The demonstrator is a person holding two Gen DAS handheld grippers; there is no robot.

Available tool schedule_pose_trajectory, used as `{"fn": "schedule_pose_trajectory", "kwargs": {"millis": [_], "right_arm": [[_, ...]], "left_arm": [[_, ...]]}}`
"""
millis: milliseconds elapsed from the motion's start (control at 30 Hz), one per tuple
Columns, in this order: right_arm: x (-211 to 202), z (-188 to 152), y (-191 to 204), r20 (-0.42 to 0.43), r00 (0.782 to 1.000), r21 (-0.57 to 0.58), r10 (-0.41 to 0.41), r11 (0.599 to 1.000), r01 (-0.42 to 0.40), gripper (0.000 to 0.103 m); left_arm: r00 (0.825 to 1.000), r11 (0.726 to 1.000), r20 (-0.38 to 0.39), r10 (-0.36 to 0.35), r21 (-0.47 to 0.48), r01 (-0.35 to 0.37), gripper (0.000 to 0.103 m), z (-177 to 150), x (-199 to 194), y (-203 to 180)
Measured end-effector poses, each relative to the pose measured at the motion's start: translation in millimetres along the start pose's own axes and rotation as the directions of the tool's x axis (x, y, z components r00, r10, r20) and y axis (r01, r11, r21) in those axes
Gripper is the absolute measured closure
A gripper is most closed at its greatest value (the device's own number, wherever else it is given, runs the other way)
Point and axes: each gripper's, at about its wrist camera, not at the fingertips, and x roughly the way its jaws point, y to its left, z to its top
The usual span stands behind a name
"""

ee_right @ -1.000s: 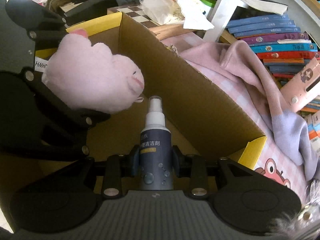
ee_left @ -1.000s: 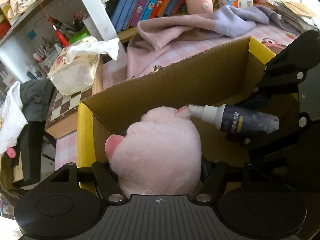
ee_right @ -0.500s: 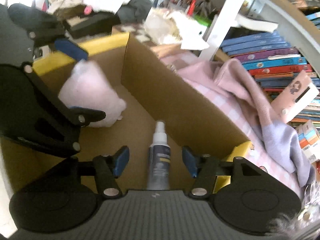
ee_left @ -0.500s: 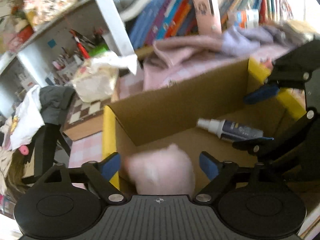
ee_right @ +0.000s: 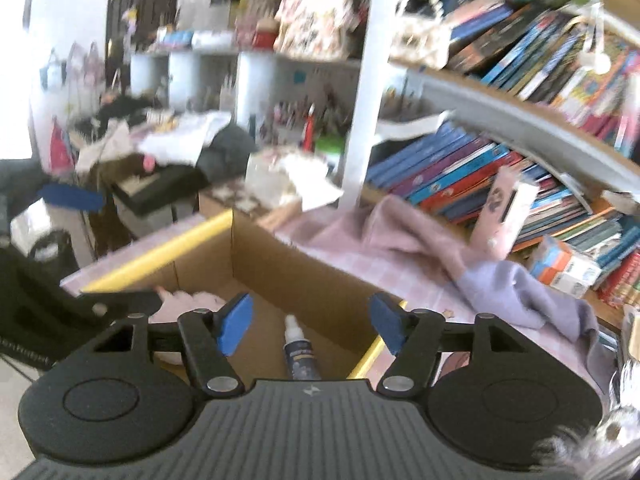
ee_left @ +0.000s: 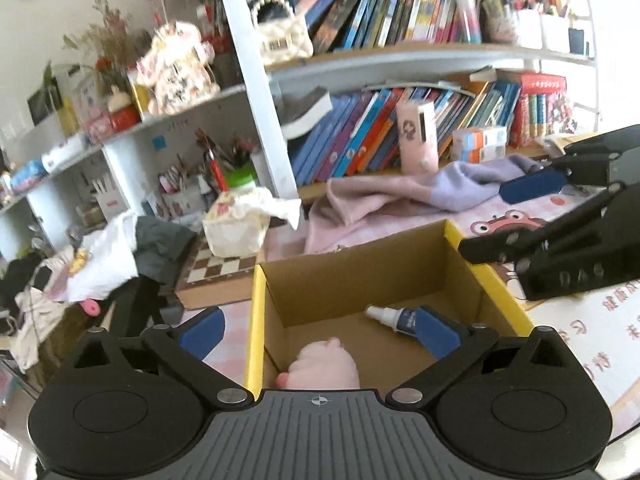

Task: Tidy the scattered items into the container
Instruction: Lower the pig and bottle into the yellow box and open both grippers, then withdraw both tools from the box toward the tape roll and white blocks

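Cardboard box (ee_left: 360, 280) holds plush (ee_left: 324, 366) and spray bottle (ee_right: 298, 354); both grippers' jaws opening, empty.

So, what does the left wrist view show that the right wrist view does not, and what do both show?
Only the left wrist view shows the open left claw in full and the brown-and-white chessboard clearly under the tissue bag. Only the right wrist view shows the right claw in full, jaws opening with nothing held between them. Both show the yellow-rimmed brown cardboard box, with the pink plush toy and the dark spray bottle with a white nozzle lying inside it.
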Motion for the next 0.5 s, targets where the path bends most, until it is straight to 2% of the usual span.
{"fn": "schedule_pose_trajectory", "kwargs": {"millis": [200,367,500], "right_arm": [[-53,-21,6,0.067,0.995,0.067,-0.077,0.995,0.073,0.033],[-90,-48,19,0.087,0.985,0.088,-0.151,0.986,0.143,0.032],[-116,-73,31,0.081,0.981,0.094,-0.174,0.981,0.167,0.032]], "left_arm": [[1.000,0.997,0.027,-0.008,-0.083,0.010,0.000,-20,-43,-2],[0.999,0.993,0.035,0.013,-0.118,-0.008,0.000,-45,-76,-11],[1.000,0.989,0.022,0.016,-0.149,-0.013,0.000,-66,-99,-20]]}}
